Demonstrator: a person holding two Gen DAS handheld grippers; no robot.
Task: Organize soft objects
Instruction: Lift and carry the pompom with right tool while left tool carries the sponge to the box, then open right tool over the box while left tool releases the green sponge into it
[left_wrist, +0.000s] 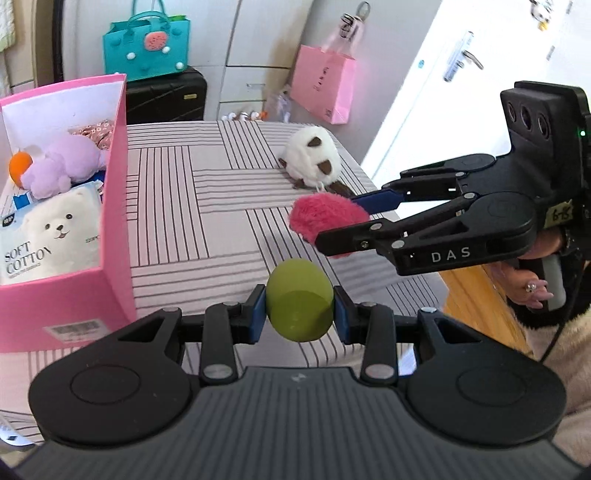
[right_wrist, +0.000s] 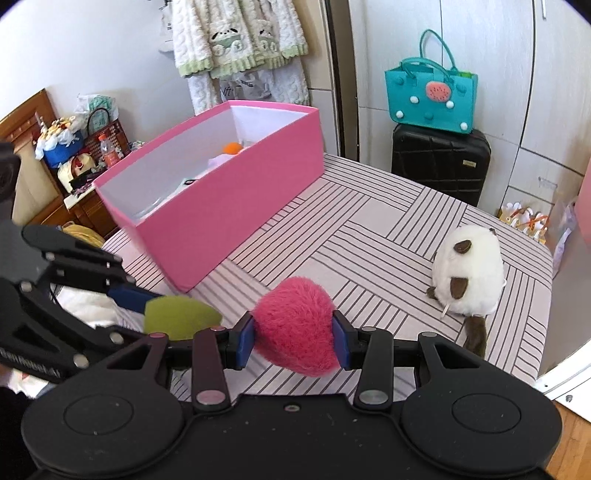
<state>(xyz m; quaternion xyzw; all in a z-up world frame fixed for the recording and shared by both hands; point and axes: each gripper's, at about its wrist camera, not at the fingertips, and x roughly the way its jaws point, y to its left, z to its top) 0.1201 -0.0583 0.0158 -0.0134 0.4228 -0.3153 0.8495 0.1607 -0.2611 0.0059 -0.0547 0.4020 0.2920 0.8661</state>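
Observation:
My left gripper (left_wrist: 300, 314) is shut on a green egg-shaped sponge (left_wrist: 299, 299), held above the striped bed; the sponge also shows in the right wrist view (right_wrist: 177, 317). My right gripper (right_wrist: 293, 339) is shut on a fluffy pink ball (right_wrist: 295, 325), also seen in the left wrist view (left_wrist: 325, 218). A white and brown plush cat (right_wrist: 469, 277) lies on the bed to the right. The open pink box (left_wrist: 66, 295) at the left holds a purple plush (left_wrist: 62, 162), an orange ball (left_wrist: 20, 164) and a Soft Cotton pack (left_wrist: 51, 236).
The striped bed (right_wrist: 354, 229) ends at its right edge by a white door. A black suitcase (right_wrist: 439, 162) with a teal bag (right_wrist: 430, 99) stands behind the bed. A pink paper bag (left_wrist: 323, 85) hangs on the wardrobe. A cluttered wooden cabinet (right_wrist: 70, 173) is at the far left.

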